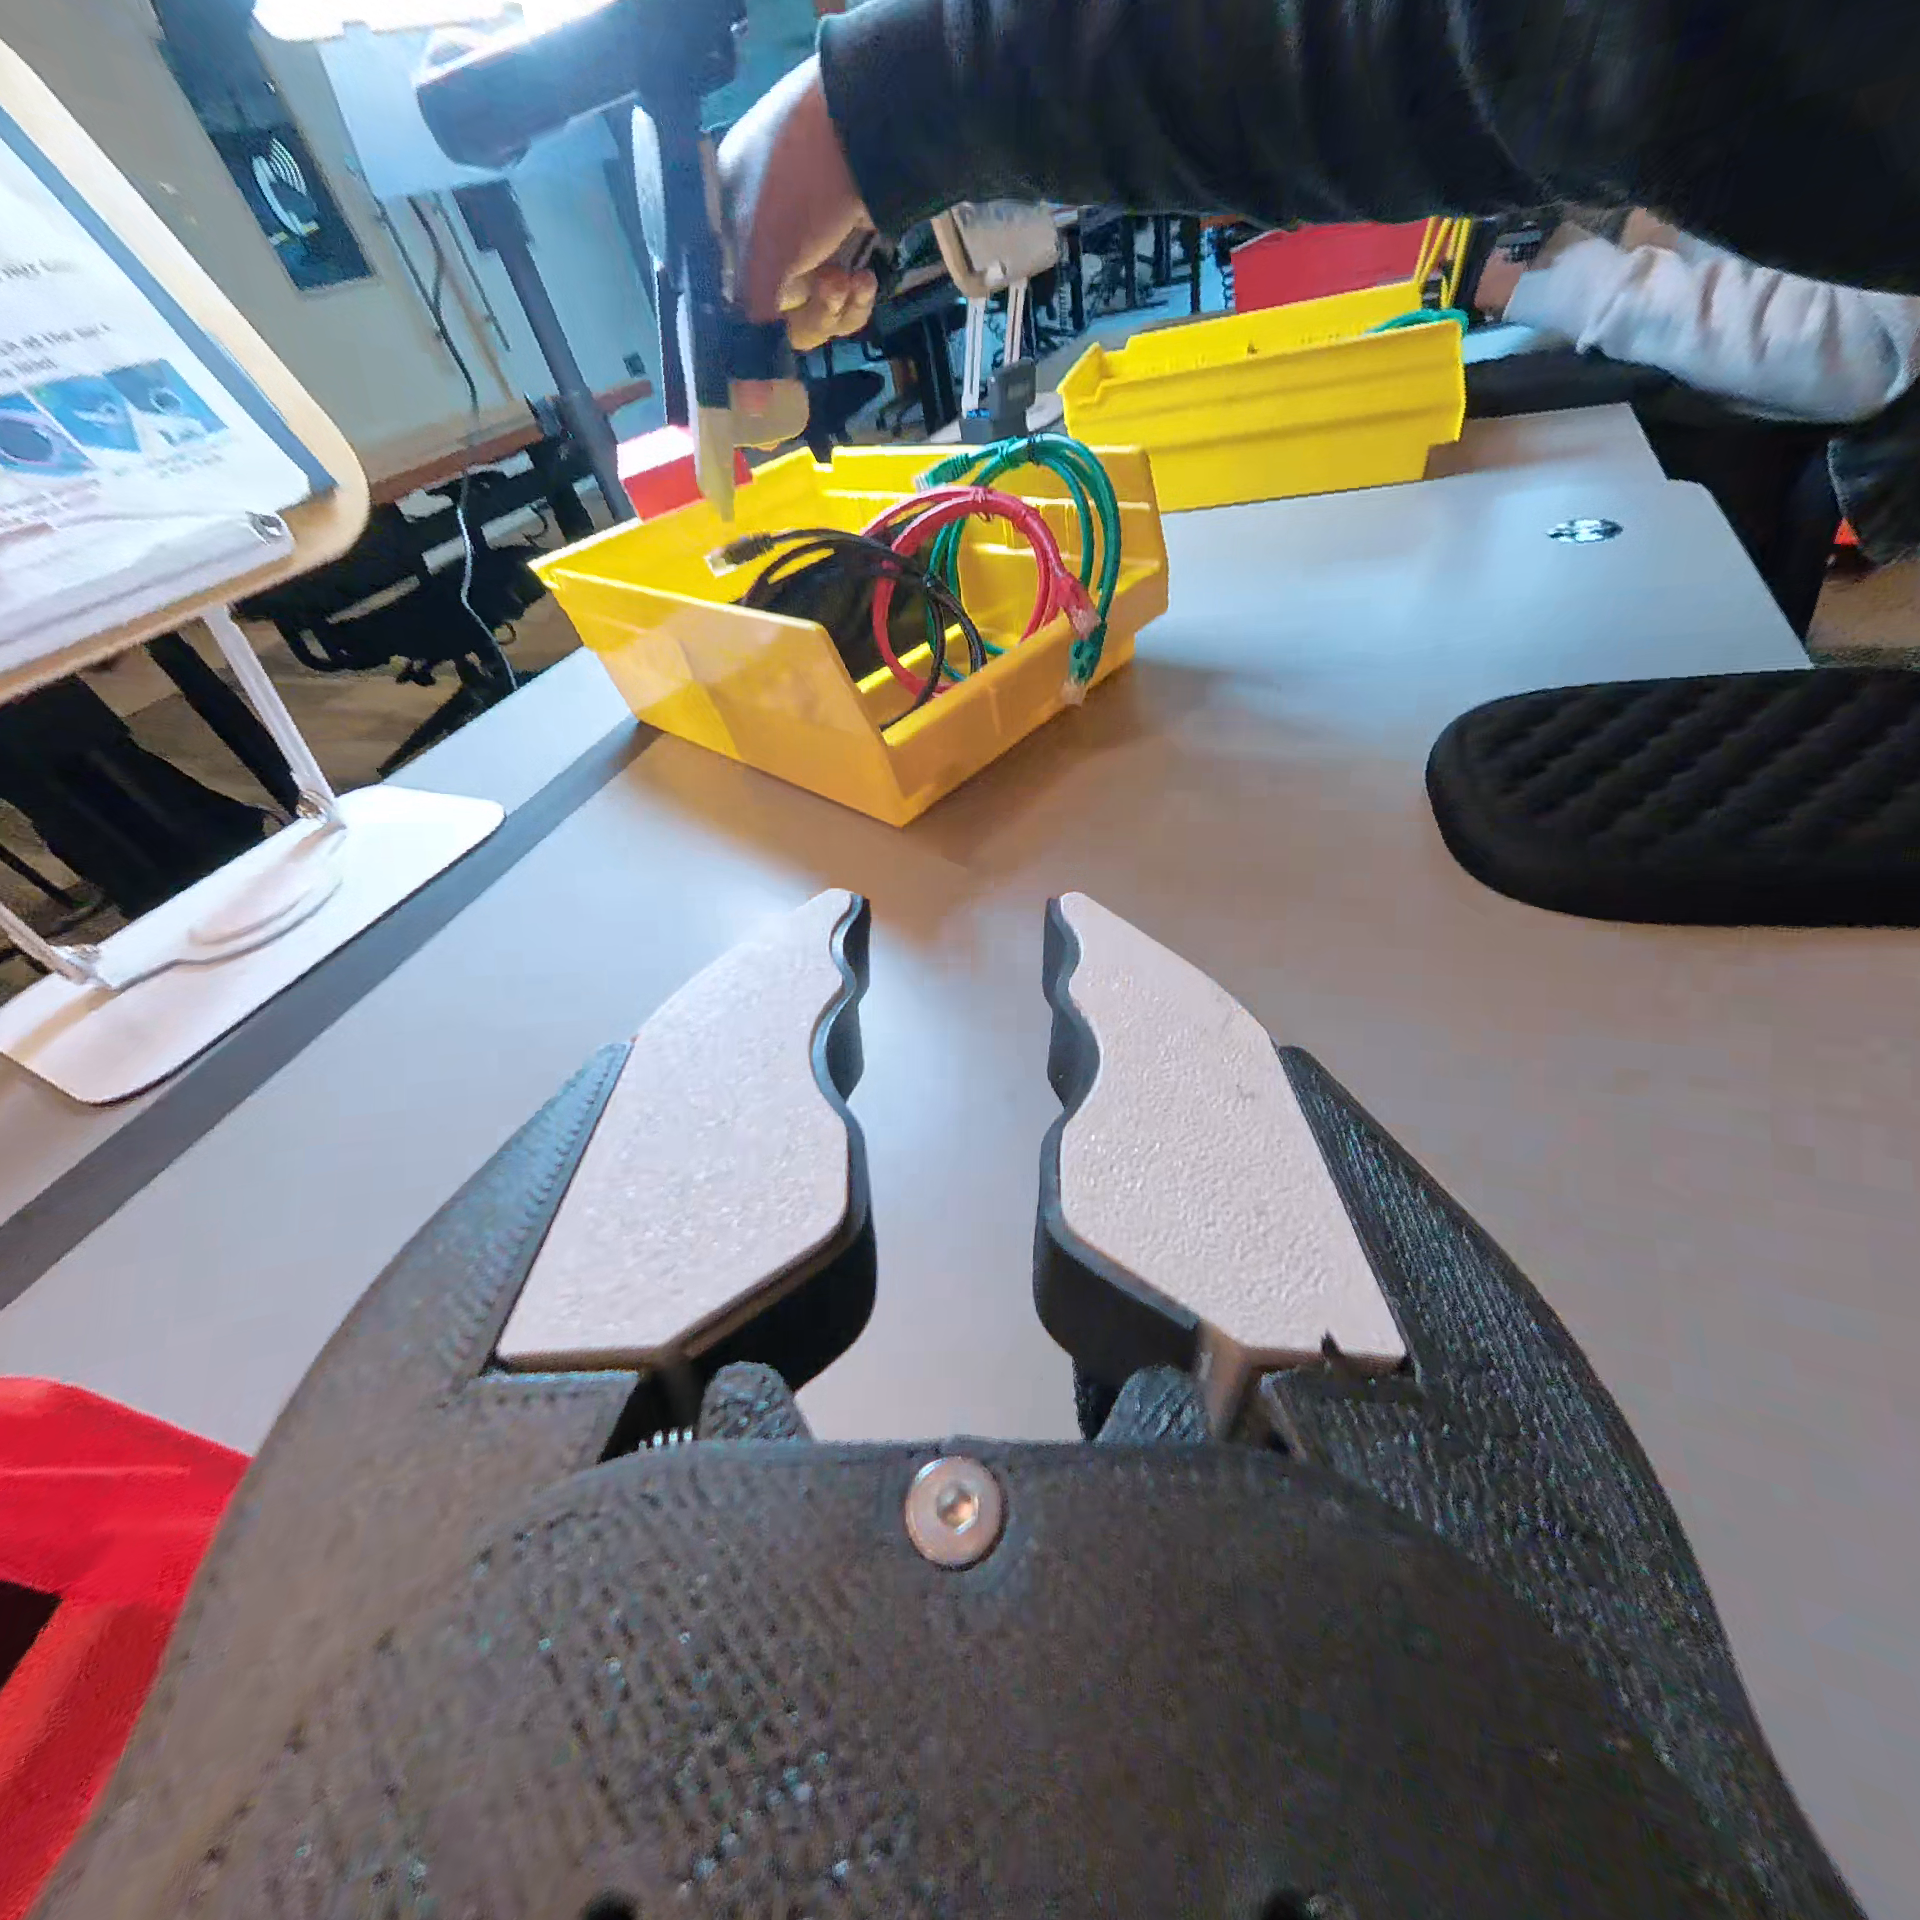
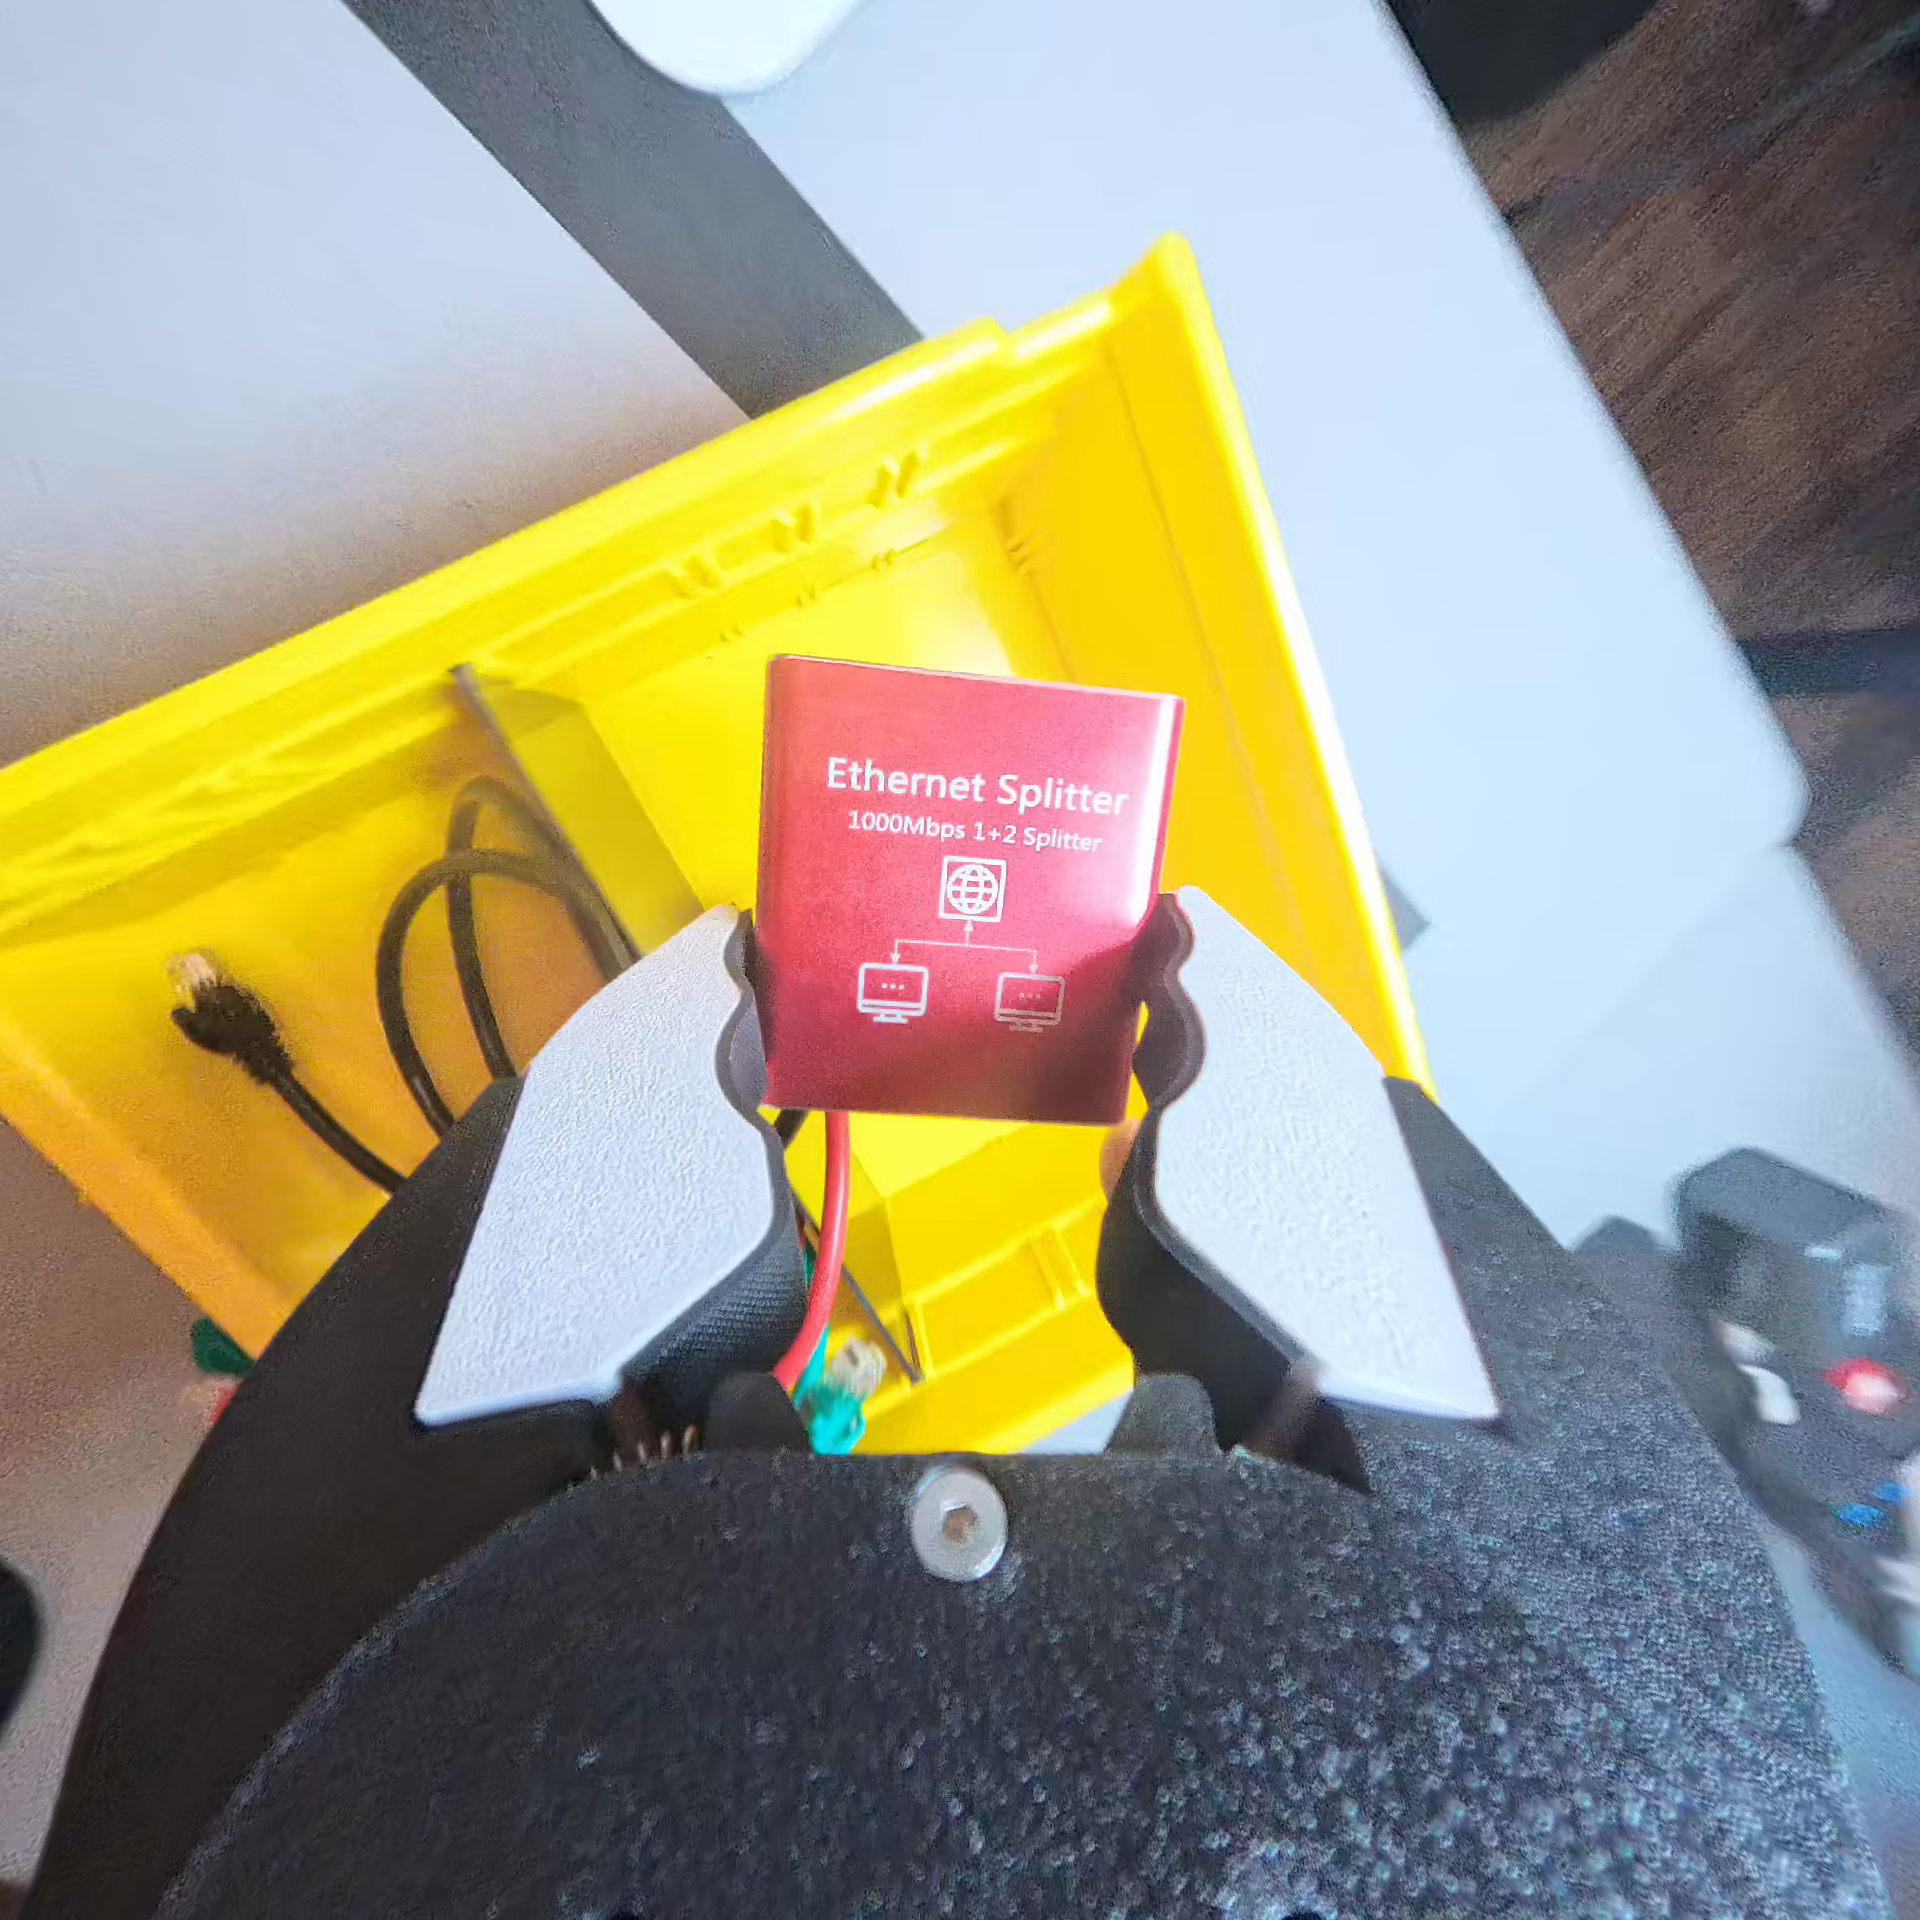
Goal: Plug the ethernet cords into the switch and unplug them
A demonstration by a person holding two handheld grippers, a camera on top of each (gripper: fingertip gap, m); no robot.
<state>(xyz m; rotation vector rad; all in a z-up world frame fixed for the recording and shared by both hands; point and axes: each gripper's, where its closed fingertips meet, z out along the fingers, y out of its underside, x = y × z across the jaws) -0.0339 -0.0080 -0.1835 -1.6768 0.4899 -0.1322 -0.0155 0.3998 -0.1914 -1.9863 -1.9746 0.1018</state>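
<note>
Left wrist view looks low across the table [image 1: 1299, 831] toward the yellow bin [image 1: 790, 707]; right wrist view looks steeply down into it.

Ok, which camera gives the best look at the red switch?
The right wrist view: the switch fills the centre, clamped in the right gripper above the yellow bin. The left wrist view barely shows it, behind the hand.

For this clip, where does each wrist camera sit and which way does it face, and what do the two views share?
Left wrist view: on the left gripper, low over the table, facing level toward the yellow bin of cords; jaws open, empty. The person's sleeve and hand show beyond.
Right wrist view: on the right gripper, above the bin, facing steeply down into it; jaws shut on the red switch.
Shared: the bin, black cord, red cord, green cord.
</note>
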